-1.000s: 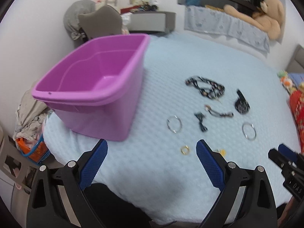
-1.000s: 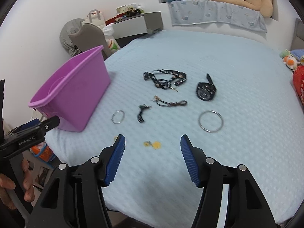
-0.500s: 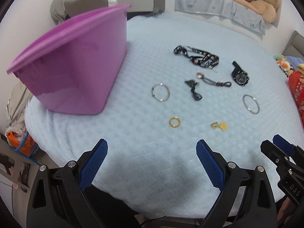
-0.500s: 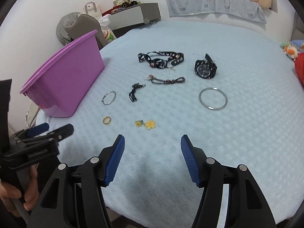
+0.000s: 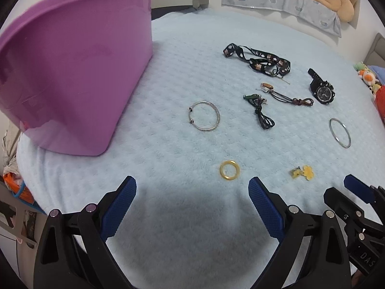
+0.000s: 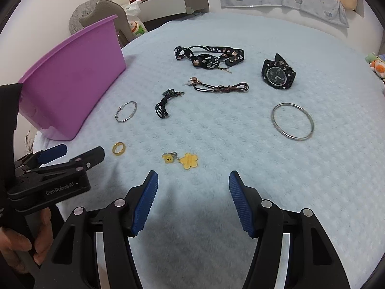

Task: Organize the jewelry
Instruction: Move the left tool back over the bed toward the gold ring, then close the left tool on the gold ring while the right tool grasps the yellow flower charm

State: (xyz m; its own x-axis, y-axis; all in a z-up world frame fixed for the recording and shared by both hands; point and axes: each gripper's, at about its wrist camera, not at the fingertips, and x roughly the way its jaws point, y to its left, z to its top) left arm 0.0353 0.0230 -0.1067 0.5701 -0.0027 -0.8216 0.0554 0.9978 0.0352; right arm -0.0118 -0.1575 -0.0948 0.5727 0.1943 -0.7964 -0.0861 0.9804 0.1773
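1. On the pale blue bed (image 5: pixel 168 228) in front of me lies the jewelry: a gold ring (image 5: pixel 229 170) nearest my left hand-held gripper (image 5: pixel 192 201), and a yellow flower charm (image 6: pixel 183 160) just ahead of my right hand-held gripper (image 6: pixel 193 198).
2. Farther out I see a small silver bangle (image 5: pixel 204 115), a black cord (image 6: pixel 163 107), a brown cord bracelet (image 6: pixel 221 87), a patterned strap (image 6: pixel 209 56), a black watch (image 6: pixel 278 73) and a large silver bangle (image 6: pixel 292 121), all apart.
3. Both hand-held grippers gape wide, holding nothing.
4. At the left stands a purple bin (image 5: pixel 72 72).
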